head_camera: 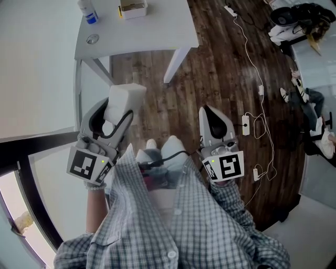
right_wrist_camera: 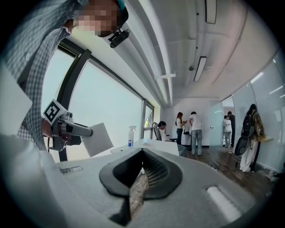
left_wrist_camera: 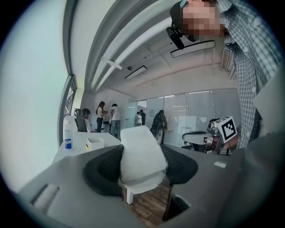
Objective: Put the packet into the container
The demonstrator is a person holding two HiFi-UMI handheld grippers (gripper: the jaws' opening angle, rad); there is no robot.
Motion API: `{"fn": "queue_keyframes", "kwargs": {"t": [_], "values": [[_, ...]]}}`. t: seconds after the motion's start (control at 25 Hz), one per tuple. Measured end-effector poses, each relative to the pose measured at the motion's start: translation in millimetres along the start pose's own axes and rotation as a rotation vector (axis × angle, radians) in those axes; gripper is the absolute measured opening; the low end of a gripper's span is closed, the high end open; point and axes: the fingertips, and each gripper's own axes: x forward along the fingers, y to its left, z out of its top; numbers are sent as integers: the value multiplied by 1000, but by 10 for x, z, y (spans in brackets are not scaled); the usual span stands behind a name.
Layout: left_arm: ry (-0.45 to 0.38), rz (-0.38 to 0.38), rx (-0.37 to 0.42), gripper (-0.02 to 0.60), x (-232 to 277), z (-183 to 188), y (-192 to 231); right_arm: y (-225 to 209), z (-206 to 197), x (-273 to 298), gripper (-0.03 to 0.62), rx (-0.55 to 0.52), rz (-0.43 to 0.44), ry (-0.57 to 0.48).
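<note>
A white, soft packet (head_camera: 126,99) sits between the jaws of my left gripper (head_camera: 118,107), which is shut on it. In the left gripper view the packet (left_wrist_camera: 140,158) fills the middle of the jaws and sticks out past the pads. A small white open container (head_camera: 133,8) stands on the far white table (head_camera: 157,31), well ahead of both grippers; the left gripper view shows the container (left_wrist_camera: 95,143) to the left. My right gripper (head_camera: 210,112) is held over the wooden floor, shut and with nothing in it. Both are held near the person's waist.
A clear bottle with a blue label (head_camera: 88,10) and a small round disc (head_camera: 93,38) are on the table beside the container. White cables and power strips (head_camera: 251,79) run across the wooden floor at right. A glass wall is on the left. Several people stand far off.
</note>
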Motion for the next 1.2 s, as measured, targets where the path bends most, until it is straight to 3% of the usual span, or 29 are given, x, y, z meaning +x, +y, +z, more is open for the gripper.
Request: {"fn": "queue_keyframes", "kwargs": {"t": [0.24, 0.64, 1.2], "values": [[-2, 15, -17, 255, -21, -49, 101, 7, -19, 49, -2, 5, -1, 8], [-18, 36, -7, 255, 118, 91, 174, -12, 21, 290, -2, -51, 74, 11], [-22, 105, -9, 255, 535, 205, 404, -357, 23, 797, -2, -44, 151, 7]]}}
